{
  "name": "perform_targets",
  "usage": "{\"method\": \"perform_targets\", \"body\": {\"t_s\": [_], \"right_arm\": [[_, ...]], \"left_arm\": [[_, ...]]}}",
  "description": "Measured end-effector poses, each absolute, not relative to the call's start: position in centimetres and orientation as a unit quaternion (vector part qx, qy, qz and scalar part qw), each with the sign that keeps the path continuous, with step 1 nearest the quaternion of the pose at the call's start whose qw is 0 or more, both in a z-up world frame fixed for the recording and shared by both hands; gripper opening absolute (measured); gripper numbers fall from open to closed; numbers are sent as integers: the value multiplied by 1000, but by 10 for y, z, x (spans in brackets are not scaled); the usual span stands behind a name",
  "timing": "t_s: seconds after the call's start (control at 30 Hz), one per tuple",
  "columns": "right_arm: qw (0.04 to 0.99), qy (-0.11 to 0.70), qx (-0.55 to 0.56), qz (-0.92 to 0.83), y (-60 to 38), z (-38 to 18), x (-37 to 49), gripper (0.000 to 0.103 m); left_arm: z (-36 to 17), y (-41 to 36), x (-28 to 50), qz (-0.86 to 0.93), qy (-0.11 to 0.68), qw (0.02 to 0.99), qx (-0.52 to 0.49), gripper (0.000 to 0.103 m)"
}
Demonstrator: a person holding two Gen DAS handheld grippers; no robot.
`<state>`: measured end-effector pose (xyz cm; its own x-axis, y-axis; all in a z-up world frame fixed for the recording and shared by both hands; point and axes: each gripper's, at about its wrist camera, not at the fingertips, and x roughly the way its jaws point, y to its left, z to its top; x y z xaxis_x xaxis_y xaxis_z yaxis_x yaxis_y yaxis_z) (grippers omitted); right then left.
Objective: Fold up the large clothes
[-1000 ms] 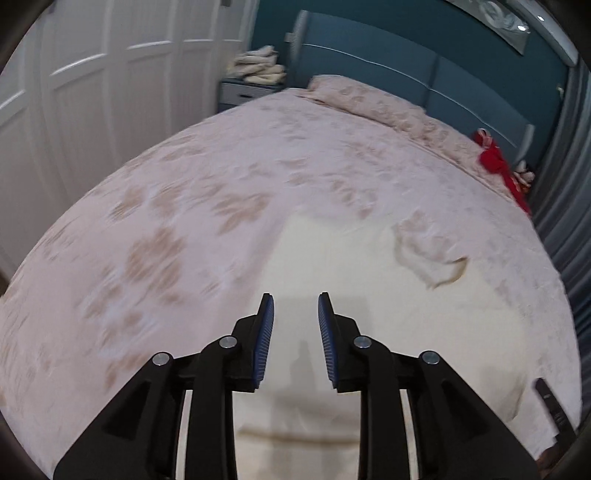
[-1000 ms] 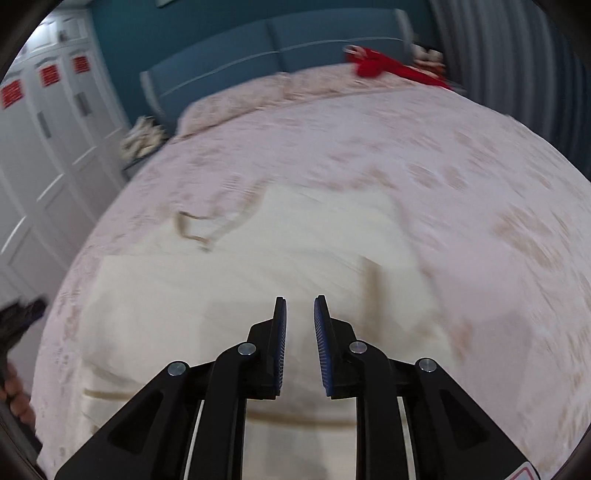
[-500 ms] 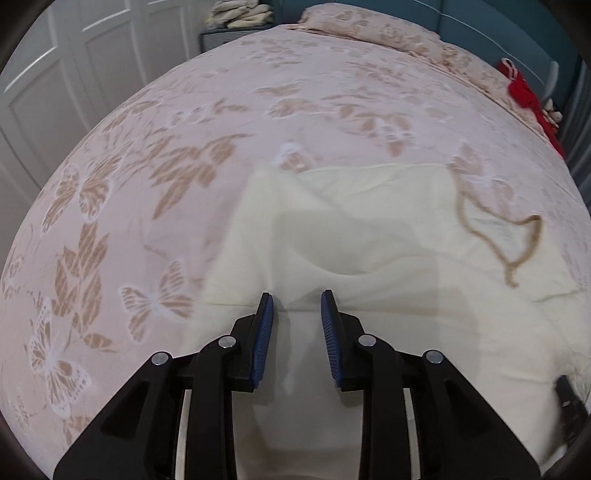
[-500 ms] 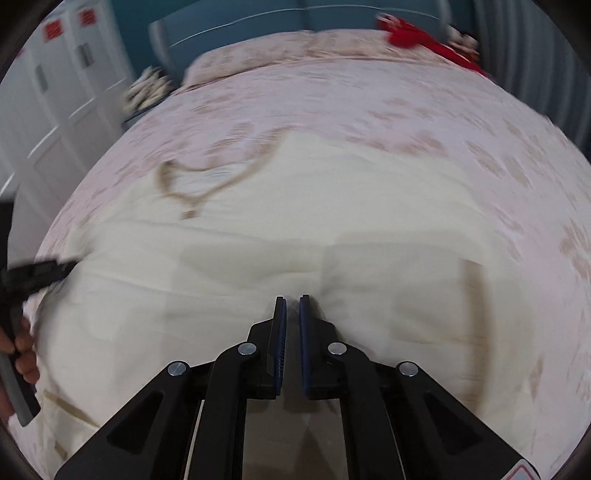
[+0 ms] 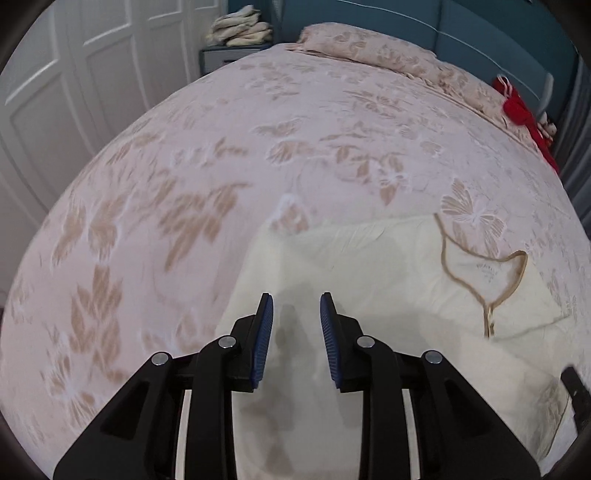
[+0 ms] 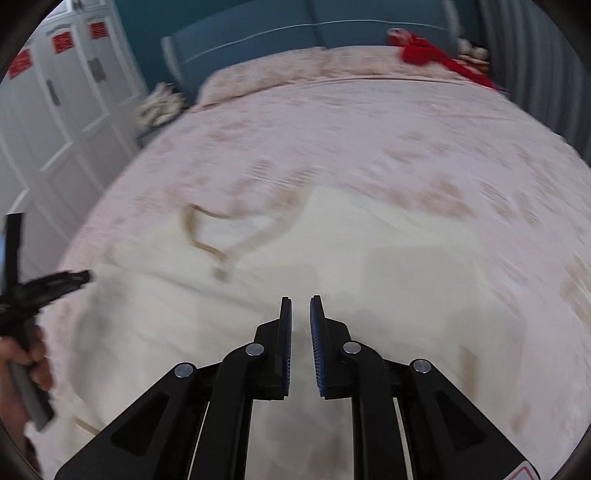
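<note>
A cream garment [image 5: 388, 266] with a tan-trimmed V neckline [image 5: 480, 273] lies spread flat on the near part of a bed, on a pale pink bedspread [image 5: 192, 192] patterned with tan leaves and butterflies. In the left wrist view the neckline sits to the right of the tool, and a printed label shows inside it, too small to read. The left gripper [image 5: 296, 306] hangs over the garment's left portion with its blue-padded jaws a moderate gap apart and nothing between them; its shadow falls on the cloth just below. The right gripper [image 6: 300, 308] hovers over the middle of the garment, its jaws only narrowly apart with no cloth caught in the slit; they have just been opening from a closed position. That view is heavily blurred, so fine folds cannot be made out. At its left edge a hand [image 6: 33, 362] grips the handle of the other tool. Farther off, matching pillows [image 5: 388, 55] lie against a teal headboard [image 5: 480, 33], a red item [image 5: 524, 114] rests at the far right corner, folded linens [image 5: 240, 27] are stacked on a nightstand [image 5: 225, 57], and white panelled wardrobe doors [image 5: 74, 74] line the left wall.
</note>
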<state>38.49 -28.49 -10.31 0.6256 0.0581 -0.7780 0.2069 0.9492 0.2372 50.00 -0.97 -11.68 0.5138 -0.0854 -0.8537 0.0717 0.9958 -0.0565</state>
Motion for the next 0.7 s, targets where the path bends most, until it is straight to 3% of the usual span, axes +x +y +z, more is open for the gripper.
{"method": "perform_targets", "body": {"t_s": [0.2, 0.57, 0.7], "right_arm": [[872, 469, 138, 3, -241, -126, 467, 14], [857, 506, 73, 61, -161, -168, 544, 16], [864, 497, 80, 16, -183, -183, 553, 5]], "left_arm": [[-162, -7, 536, -28, 541, 841, -12, 27], [-182, -15, 520, -10, 457, 889, 17, 32], [-186, -11, 517, -10, 437, 899, 5, 33]]}}
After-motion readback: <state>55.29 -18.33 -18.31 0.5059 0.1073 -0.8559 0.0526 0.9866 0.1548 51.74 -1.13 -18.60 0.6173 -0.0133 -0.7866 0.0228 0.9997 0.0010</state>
